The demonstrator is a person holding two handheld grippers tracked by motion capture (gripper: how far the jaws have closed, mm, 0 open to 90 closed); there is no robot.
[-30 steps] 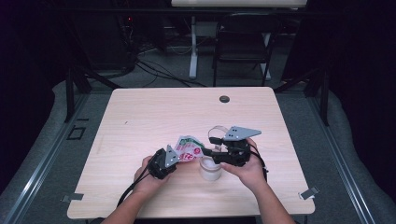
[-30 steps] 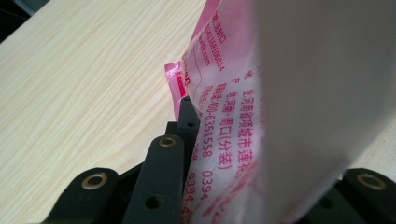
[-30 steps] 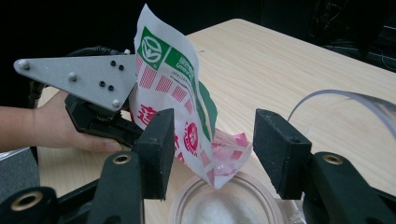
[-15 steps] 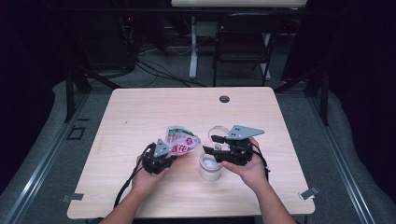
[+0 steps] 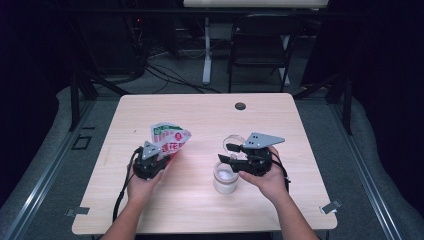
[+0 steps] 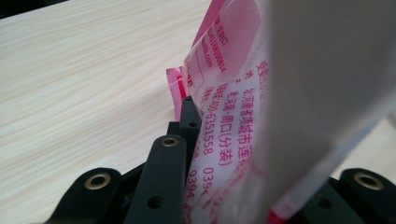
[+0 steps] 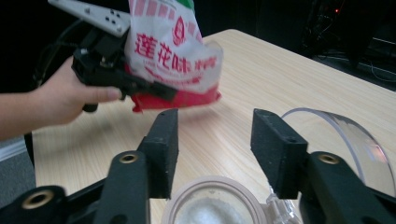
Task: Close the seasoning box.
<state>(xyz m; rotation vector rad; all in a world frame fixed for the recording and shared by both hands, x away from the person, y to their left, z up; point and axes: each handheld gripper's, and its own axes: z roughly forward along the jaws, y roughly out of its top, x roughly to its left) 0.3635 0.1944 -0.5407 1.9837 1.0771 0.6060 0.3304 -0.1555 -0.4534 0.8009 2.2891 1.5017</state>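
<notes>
Left tool: closed on the lower edge of the bag, lower left of the high view; the left gripper view shows the film pinched between the jaws.
Bag: white, red and green printed pouch, held tilted above the desk, left of centre, well apart from the jar.
Right tool: jaws apart with nothing between them; they have just been closing a little. It stands just above the jar, right of centre.
Jar: clear, with a wide round mouth and white grains inside, standing upright on the desk at lower centre.
Lid: clear, hinged open, standing up at the right of the right gripper view.
Desk: light wood top; a small dark round fitting near its far edge.
</notes>
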